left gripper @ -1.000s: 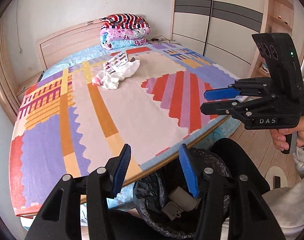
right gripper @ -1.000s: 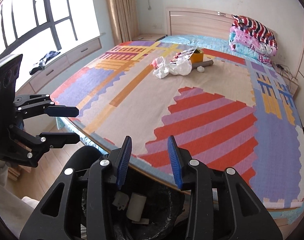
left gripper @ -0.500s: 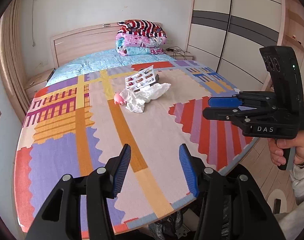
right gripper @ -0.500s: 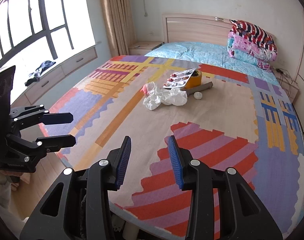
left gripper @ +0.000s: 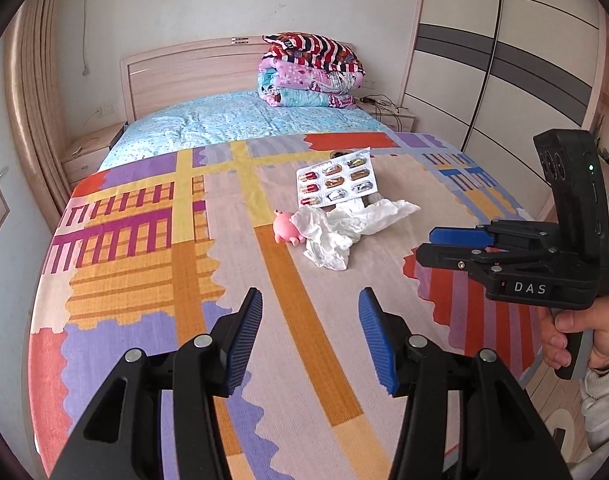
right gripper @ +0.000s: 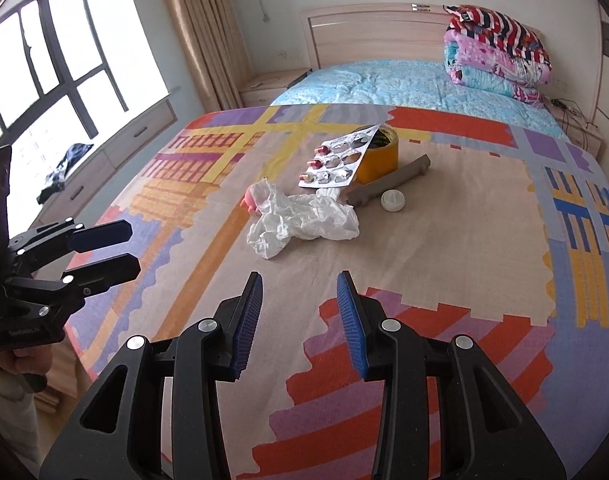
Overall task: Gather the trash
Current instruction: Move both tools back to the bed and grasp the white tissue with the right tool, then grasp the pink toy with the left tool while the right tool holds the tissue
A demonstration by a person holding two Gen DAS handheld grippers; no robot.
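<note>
Bin gone from view; both grippers spread, empty; crumpled tissue (right gripper: 304,222) lies ahead on bedspread (right gripper: 444,240).

A bed (right gripper: 444,264) carries a patchwork-patterned cover (left gripper: 152,248) over a light blue sheet (right gripper: 388,84). Folded quilts (right gripper: 496,52) are stacked by the headboard. Mid-bed lie a crumpled white tissue (right gripper: 304,220), a small pink toy (left gripper: 286,230), a yellow tape roll (right gripper: 380,152) with a pill blister pack (right gripper: 336,160) leaning on it, a grey bar (right gripper: 392,180) and a white cap (right gripper: 392,201).
</note>
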